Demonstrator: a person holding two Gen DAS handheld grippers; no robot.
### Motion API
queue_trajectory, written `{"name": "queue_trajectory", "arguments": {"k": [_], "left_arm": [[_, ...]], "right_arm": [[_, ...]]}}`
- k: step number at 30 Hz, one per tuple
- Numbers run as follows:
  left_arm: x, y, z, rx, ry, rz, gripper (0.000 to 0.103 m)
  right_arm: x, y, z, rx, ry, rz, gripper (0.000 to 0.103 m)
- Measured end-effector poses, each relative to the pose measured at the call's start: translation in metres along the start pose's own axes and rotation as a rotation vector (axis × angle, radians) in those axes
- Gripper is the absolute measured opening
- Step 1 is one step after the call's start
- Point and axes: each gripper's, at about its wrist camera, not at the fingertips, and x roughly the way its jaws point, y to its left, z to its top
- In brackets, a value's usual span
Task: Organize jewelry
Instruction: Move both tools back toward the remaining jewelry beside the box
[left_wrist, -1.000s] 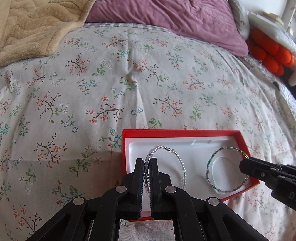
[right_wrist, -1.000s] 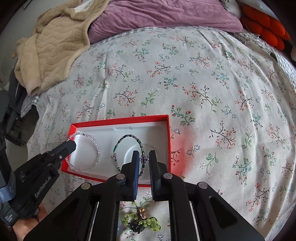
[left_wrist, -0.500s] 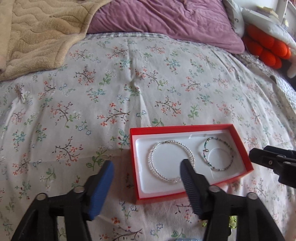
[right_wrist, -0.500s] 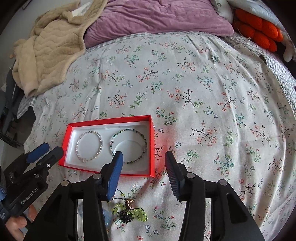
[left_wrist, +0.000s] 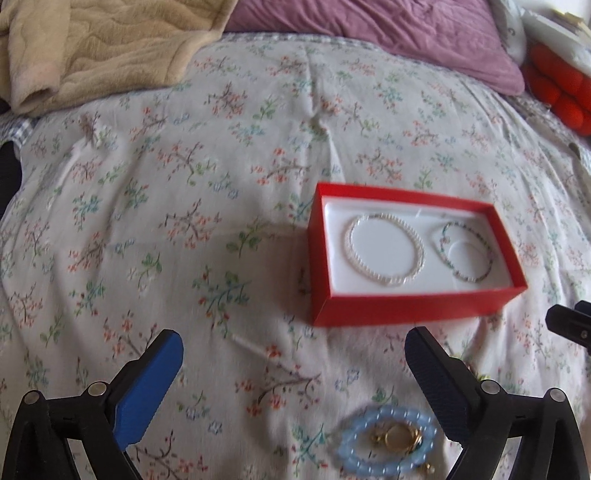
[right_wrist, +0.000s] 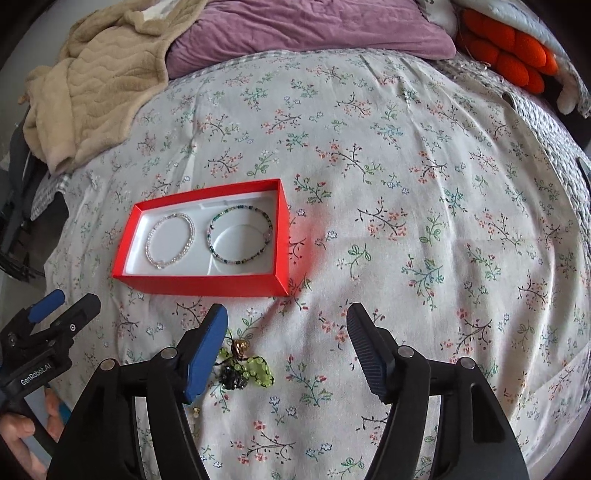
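Evidently sorting by type, the red box (right_wrist: 207, 284) on the floral bedspread (right_wrist: 406, 184) holds a clear bead bracelet (right_wrist: 170, 240) on its left and a green-blue bead bracelet (right_wrist: 240, 236) on its right, each flat on the white insert. Below, the left gripper (left_wrist: 293, 354), marked "GenRobot.AI" in the right wrist view, gapes wide and empty, with a pale blue bracelet (left_wrist: 386, 441) near its right finger. Rightward, the right gripper (right_wrist: 288, 325) also gapes empty beside a yellow-green bracelet (right_wrist: 255, 365), probably next.

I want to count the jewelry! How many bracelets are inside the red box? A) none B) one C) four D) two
D: the red box holds a clear beaded bracelet and a green beaded bracelet, side by side.
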Motion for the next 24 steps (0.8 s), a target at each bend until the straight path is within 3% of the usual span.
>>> {"name": "queue_trajectory", "arguments": {"k": [16, 24], "left_arm": [[0.004, 0.006, -0.033, 0.039, 0.084, 0.01, 0.099], [0.013, 0.021, -0.039, -0.023, 0.141, -0.065, 0.099]], "right_arm": [[0.007, 0.001, -0.038, -0.06, 0.073, -0.039, 0.071], [0.017, -0.004, -0.048, -0.09, 0.109, -0.081, 0.071]]}}
